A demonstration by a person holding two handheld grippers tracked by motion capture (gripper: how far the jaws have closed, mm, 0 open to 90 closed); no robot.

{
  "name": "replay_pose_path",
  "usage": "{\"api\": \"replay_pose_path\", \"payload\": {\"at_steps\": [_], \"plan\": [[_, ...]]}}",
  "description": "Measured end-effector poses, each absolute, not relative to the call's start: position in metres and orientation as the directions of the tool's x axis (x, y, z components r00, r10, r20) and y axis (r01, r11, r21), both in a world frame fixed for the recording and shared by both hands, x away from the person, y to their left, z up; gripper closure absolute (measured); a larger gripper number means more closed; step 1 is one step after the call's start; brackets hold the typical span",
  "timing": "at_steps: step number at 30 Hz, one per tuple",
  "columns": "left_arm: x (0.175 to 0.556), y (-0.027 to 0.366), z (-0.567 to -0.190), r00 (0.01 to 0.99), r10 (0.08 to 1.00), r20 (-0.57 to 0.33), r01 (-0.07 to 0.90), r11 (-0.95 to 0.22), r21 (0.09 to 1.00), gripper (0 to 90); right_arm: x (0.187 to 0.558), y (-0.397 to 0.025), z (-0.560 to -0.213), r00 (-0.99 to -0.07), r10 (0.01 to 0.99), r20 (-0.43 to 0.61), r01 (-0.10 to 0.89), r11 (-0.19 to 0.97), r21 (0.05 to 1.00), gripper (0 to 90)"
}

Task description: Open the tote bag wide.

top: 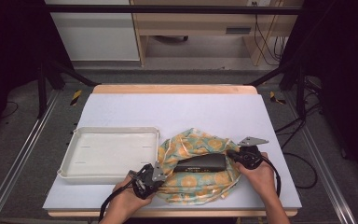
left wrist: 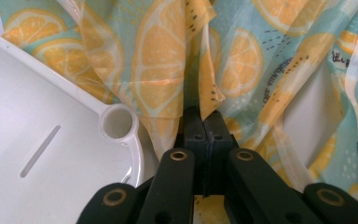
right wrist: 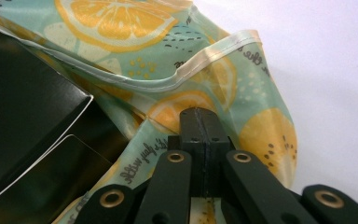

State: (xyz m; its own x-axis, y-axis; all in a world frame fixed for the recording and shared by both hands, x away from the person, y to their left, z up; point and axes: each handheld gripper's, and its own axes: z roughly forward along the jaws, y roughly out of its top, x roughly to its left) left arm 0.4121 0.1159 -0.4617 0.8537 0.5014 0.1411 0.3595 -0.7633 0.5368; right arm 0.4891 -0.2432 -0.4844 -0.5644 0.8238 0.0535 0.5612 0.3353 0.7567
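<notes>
Left gripper: nearest to us, at the front-left of the lemon-print bag. In the left gripper view its jaws were pressed together on a fold of the bag's thin film, so we had that side pinched.

Right gripper: a bit farther in, on the bag's right edge. The right gripper view had the jaws closed on the hemmed rim of the bag, same sort of pinch.

Bag: sat on the white table sheet near the front edge, mouth facing up and held wide between our two grips.

Black box: lay inside the bag, long axis running left to right, basically along the line between our two grippers. It was closer to the right gripper, showing just left of those jaws in the right gripper view.

Key relation: we'd say whatever came next turned on the box sitting between the two pinch points, so a lift or pull had to keep both sides level or it'd slide.

White tray: just left of the bag and touching it, its corner loop right beside the left jaws. Tight on that side.

Open room: lots of bare sheet behind the bag and some to the right.
</notes>
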Motion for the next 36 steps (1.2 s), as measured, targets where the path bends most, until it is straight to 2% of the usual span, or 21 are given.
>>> {"api": "replay_pose_path", "payload": {"at_steps": [8,17,23,26,31,36], "plan": [[0.412,0.117,-0.462,0.851,0.507,0.139,0.36,-0.754,0.549,88.4,0.477,-0.247,-0.471,-0.545,0.838,0.032,0.503,0.296,0.812,90.0],[0.411,0.12,-0.451,0.836,0.536,0.118,0.365,-0.704,0.609,72.4,0.453,-0.253,-0.446,-0.529,0.849,0.006,0.426,0.26,0.866,88.7],[0.407,0.122,-0.435,0.833,0.538,0.129,0.347,-0.689,0.636,60.4,0.437,-0.249,-0.436,-0.545,0.838,-0.023,0.39,0.277,0.878,88.2],[0.404,0.122,-0.425,0.834,0.535,0.131,0.331,-0.677,0.657,57.4,0.428,-0.247,-0.431,-0.554,0.832,-0.035,0.371,0.284,0.884,88.1],[0.408,0.113,-0.407,0.845,0.516,0.139,0.29,-0.661,0.692,57.3,0.412,-0.241,-0.427,-0.578,0.814,-0.049,0.346,0.299,0.889,88.3],[0.427,0.092,-0.396,0.858,0.492,0.145,0.267,-0.67,0.692,65.2,0.4,-0.229,-0.429,-0.614,0.787,-0.058,0.339,0.329,0.881,88.6]]}}
